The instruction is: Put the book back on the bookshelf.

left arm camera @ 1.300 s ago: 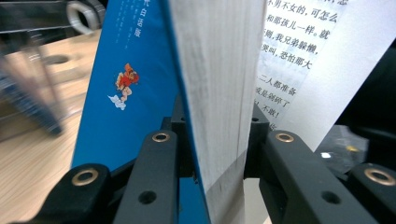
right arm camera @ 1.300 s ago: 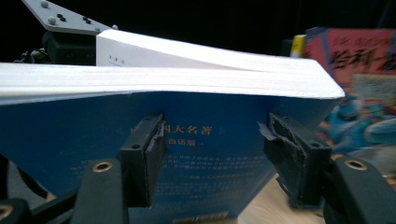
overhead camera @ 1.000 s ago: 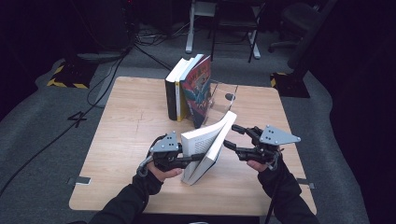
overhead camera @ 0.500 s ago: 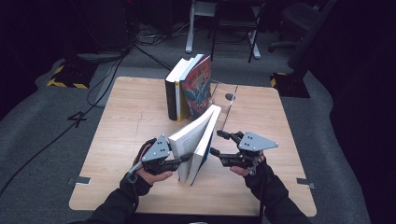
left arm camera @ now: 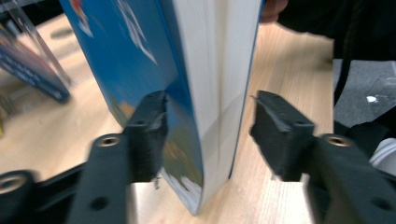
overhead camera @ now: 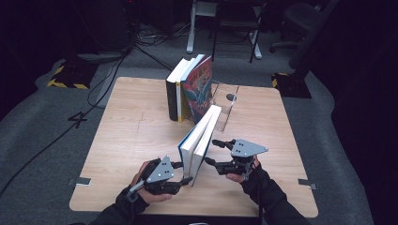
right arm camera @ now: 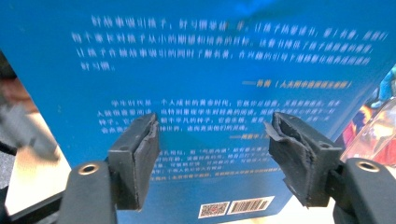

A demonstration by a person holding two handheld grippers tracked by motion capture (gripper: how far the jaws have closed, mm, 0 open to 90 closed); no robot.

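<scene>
A blue-covered book (overhead camera: 199, 138) stands on its lower edge on the wooden table (overhead camera: 131, 122), leaning with its top toward the far right. My left gripper (overhead camera: 184, 172) straddles its near bottom corner. In the left gripper view (left arm camera: 208, 126) one jaw touches the blue cover (left arm camera: 140, 70) and the other stands clear of the white page block (left arm camera: 215, 56), so it is open. My right gripper (overhead camera: 211, 151) is open just right of the book. The right gripper view (right arm camera: 212, 140) faces the back cover (right arm camera: 210, 60), with its printed text and barcode.
Three books (overhead camera: 190, 89) stand upright at the back of the table against a clear plastic bookend (overhead camera: 226, 105). The near table edge runs just under both hands. Cables and chair legs lie on the dark floor beyond the table.
Both hands and the book have drawn back toward the near edge. The right gripper has moved left, closer to the book's back cover.
</scene>
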